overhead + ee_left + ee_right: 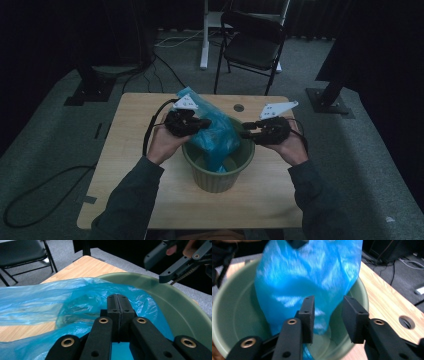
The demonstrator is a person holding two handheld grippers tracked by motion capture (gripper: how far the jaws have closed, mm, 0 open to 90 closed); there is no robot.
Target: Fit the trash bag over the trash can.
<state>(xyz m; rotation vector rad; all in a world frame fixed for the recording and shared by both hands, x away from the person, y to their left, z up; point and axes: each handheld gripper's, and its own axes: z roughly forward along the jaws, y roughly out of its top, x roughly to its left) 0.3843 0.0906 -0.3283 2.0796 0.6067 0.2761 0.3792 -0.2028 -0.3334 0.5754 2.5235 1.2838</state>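
Observation:
A thin blue plastic bag [215,135] hangs partly inside a green ribbed bin [192,160] that stands on the wooden table [135,165]. My left gripper [204,122] holds the bag's upper left part over the bin's rim. In the left gripper view its jaws [117,302] are pressed together with the bag's film [50,300] around them. My right gripper [245,130] is at the bin's right rim, pointing left at the bag. Its jaws [328,315] stand apart, and the bag [312,272] hangs just beyond them, over the bin [227,305].
A round hole [239,107] is in the tabletop behind the bin. A black folding chair [252,45] stands on the floor beyond the table. Cables trail over the grey carpet at the left [45,185]. Bare tabletop lies left and right of the bin.

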